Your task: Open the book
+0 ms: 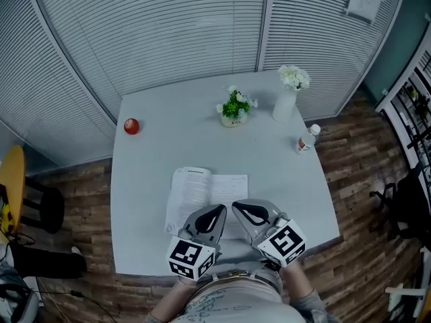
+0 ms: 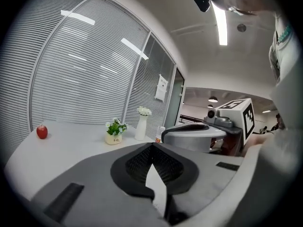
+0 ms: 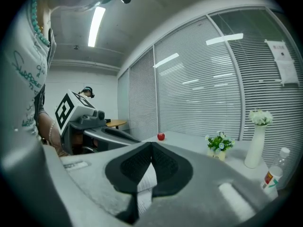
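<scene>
The book point(image 1: 195, 190) lies open and flat on the white table point(image 1: 148, 200), near its front edge, with printed pages facing up. My left gripper point(image 1: 221, 210) and right gripper point(image 1: 237, 207) hover side by side over the book's near right part, tips almost touching each other. Both have their jaws shut, tip against tip. In the left gripper view the left gripper point(image 2: 151, 145) shows a sliver of white page through the hollow behind its tips. The right gripper view shows printed page the same way behind the right gripper point(image 3: 151, 144). I see nothing pinched in either.
A red apple point(image 1: 131, 126) sits at the table's far left. A small potted plant point(image 1: 235, 106), a white vase of flowers point(image 1: 288, 93) and a small bottle point(image 1: 307, 138) stand at the back right. Window blinds close off the far side. A yellow stool point(image 1: 13, 180) stands left of the table.
</scene>
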`<action>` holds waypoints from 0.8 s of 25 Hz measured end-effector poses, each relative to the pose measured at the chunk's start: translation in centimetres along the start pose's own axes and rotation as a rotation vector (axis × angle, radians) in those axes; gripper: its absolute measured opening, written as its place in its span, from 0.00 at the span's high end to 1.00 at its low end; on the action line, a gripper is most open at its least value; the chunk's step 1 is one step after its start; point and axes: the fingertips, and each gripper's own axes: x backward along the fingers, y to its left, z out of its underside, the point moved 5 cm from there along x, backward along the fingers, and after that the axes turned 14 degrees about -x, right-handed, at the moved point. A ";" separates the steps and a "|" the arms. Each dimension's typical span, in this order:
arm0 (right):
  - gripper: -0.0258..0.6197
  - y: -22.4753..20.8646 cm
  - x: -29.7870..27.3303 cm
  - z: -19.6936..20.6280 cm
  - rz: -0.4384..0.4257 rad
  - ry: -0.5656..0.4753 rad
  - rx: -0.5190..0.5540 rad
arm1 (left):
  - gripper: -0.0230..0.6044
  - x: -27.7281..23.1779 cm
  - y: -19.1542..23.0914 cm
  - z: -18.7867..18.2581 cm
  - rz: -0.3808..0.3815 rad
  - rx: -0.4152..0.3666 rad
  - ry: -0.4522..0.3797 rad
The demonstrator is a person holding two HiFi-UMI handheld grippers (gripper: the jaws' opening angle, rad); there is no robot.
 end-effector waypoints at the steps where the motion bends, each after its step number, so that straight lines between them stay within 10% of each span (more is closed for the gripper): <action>1: 0.96 0.1 0.0 0.0 -0.003 0.004 -0.001 | 0.97 0.1 -0.1 0.1 0.003 0.005 0.000; 20: 0.96 0.9 -1.0 2.0 0.056 0.033 -0.053 | 0.97 1.3 0.7 1.4 0.015 0.091 -0.023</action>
